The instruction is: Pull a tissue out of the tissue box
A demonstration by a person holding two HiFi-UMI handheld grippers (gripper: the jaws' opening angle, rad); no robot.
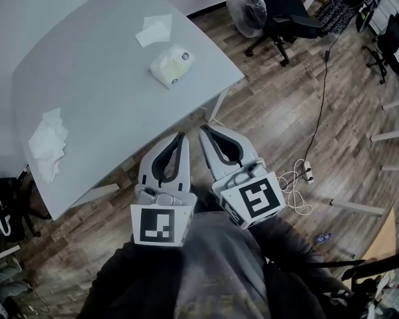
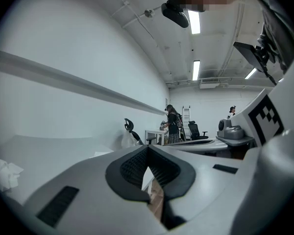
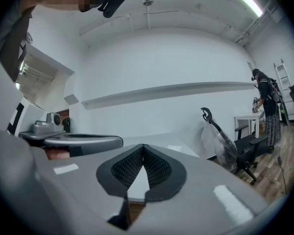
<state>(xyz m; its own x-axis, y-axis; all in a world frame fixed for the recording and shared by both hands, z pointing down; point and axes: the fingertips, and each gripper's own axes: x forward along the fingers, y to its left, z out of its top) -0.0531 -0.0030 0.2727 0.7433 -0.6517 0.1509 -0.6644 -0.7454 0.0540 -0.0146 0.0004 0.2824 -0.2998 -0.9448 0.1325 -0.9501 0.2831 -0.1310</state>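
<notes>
The tissue box point(image 1: 171, 66), a soft pale yellow-and-white pack, lies on the grey table point(image 1: 93, 98) towards its far right corner. A flat white tissue point(image 1: 153, 30) lies beyond it. A crumpled tissue point(image 1: 48, 144) sits near the table's left edge and shows at the left of the left gripper view point(image 2: 5, 173). Both grippers hang off the table's near edge, close to the person's body and well short of the pack. The left gripper point(image 1: 182, 137) point(image 2: 147, 149) is shut with nothing in it. The right gripper point(image 1: 203, 131) point(image 3: 143, 147) beside it is also shut and holds nothing.
Wooden floor lies right of the table. Black office chairs point(image 1: 287, 13) and a clear plastic bag point(image 1: 247, 8) stand at the far right. A power strip with white cables point(image 1: 299, 178) lies on the floor. A person point(image 2: 172, 124) point(image 3: 264, 101) stands in the background.
</notes>
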